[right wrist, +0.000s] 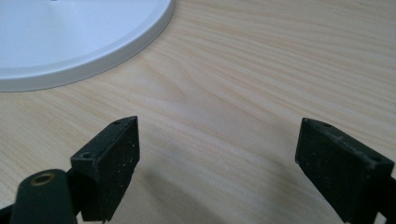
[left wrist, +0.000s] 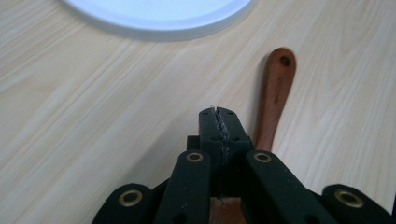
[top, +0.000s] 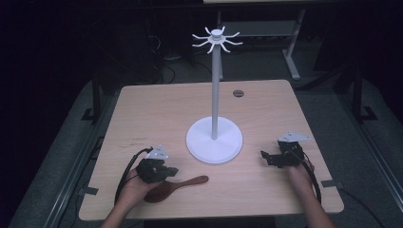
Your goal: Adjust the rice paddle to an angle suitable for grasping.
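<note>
A: How was the left gripper (left wrist: 219, 122) set?

B: Its jaws were pressed flat together with nothing between them, just above the dark wooden spoon (left wrist: 274, 93), whose handle ran alongside and past the tips.

A: And the spoon itself?

B: It lay flat on the wooden table (top: 142, 109) near the front edge, bowl under the left hand (top: 135, 187), handle end pointing toward the white stand (top: 215, 137).

A: The right gripper (right wrist: 217, 154)?

B: Spread wide over bare tabletop, holding nothing, just beside the stand's round base.
</note>
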Demonstrator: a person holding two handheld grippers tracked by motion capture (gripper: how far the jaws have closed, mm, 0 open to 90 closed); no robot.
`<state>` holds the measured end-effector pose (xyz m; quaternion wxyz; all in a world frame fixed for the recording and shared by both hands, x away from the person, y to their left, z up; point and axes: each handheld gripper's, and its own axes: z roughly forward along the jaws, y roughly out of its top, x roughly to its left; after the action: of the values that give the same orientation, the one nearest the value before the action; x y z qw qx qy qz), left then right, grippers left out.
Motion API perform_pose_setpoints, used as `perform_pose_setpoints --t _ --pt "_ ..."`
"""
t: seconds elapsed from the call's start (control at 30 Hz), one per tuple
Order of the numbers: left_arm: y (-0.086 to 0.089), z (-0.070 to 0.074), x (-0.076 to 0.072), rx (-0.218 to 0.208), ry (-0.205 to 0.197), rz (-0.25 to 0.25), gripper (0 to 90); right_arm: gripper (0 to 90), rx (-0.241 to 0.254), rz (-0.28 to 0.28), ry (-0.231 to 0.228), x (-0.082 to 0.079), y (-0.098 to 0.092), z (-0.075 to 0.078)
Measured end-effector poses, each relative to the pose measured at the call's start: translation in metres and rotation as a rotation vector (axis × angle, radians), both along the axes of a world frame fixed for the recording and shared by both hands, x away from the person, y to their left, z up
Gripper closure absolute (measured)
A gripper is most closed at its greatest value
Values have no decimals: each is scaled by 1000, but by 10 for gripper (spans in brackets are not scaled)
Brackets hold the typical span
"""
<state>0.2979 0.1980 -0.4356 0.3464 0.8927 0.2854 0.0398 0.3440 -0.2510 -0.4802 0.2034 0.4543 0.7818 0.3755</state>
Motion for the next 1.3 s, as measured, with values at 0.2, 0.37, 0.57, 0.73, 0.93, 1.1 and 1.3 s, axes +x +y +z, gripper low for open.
perform_pose_setpoints --t 0.2,0.37,0.57,0.73,0.93,1.1,1.3 --pt "-24 1 -1 -9 -8 -48 898 132 0 0 0 0 0 0" --pt "-40 -1 -2 5 -8 -98 898 132 1 -2 2 0 0 0" --pt "-64 -2 -2 19 -12 -161 898 132 0 -2 2 0 0 0" --pt "-89 -5 -2 22 -14 -202 898 132 3 -2 3 0 0 0" --pt "-107 -10 -2 65 -18 -241 898 132 4 0 2 0 0 0" --pt "-104 -14 1 70 -18 -217 898 132 2 1 -2 0 0 0" --pt "-100 -13 3 40 -20 -186 898 132 1 1 -1 0 0 0"
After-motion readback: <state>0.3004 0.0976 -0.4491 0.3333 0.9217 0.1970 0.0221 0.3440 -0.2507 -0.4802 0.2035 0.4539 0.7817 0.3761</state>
